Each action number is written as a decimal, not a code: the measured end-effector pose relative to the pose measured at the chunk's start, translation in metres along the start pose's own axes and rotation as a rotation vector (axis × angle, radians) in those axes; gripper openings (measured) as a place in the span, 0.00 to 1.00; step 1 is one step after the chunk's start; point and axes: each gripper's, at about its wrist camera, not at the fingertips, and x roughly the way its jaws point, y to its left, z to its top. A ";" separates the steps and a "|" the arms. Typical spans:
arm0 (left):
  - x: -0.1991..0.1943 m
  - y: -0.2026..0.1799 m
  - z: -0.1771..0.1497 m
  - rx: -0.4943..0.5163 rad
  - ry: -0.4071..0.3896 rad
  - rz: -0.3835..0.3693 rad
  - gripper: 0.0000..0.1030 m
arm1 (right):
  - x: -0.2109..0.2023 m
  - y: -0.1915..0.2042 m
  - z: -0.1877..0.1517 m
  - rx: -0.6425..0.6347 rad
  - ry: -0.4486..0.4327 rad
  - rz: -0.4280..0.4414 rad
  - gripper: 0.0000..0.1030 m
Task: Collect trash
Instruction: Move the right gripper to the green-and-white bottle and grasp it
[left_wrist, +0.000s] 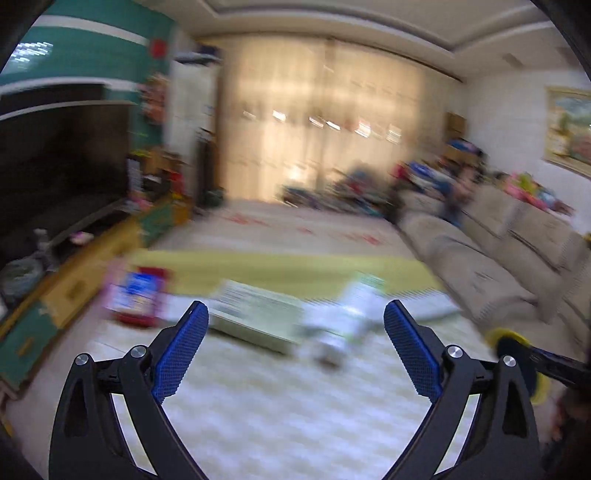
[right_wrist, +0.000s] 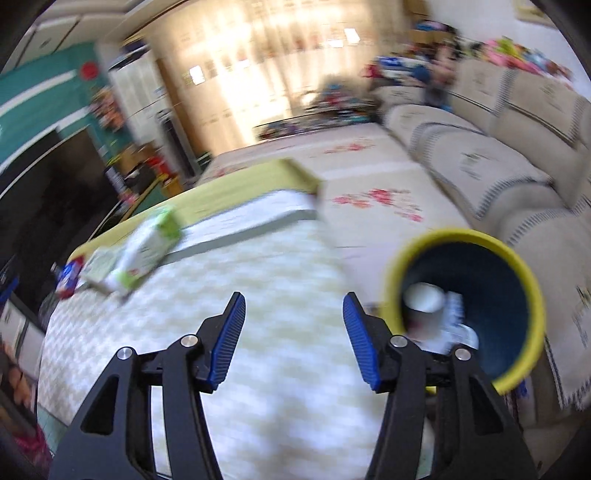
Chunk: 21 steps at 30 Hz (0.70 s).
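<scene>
Risking a fumbled grab: both tongs gape empty.
Left gripper (left_wrist: 295, 325) wide, right gripper (right_wrist: 293, 317) half-open; blurred carton (right_wrist: 147, 247) at ten o'clock, bin (right_wrist: 517, 266) at three.

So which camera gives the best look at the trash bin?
The right wrist view: the yellow-rimmed bin shows its whole mouth, with a white cup and wrappers inside. The left wrist view catches only a blurred sliver of its rim at the right edge.
</scene>
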 end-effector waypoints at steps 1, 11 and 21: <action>0.004 0.016 0.002 -0.008 -0.028 0.051 0.92 | 0.006 0.018 0.002 -0.023 0.007 0.013 0.54; 0.042 0.106 -0.027 -0.172 -0.009 0.178 0.92 | 0.063 0.177 0.009 -0.160 0.046 0.089 0.70; 0.045 0.104 -0.037 -0.243 0.012 0.139 0.93 | 0.134 0.218 0.013 -0.126 0.129 -0.022 0.71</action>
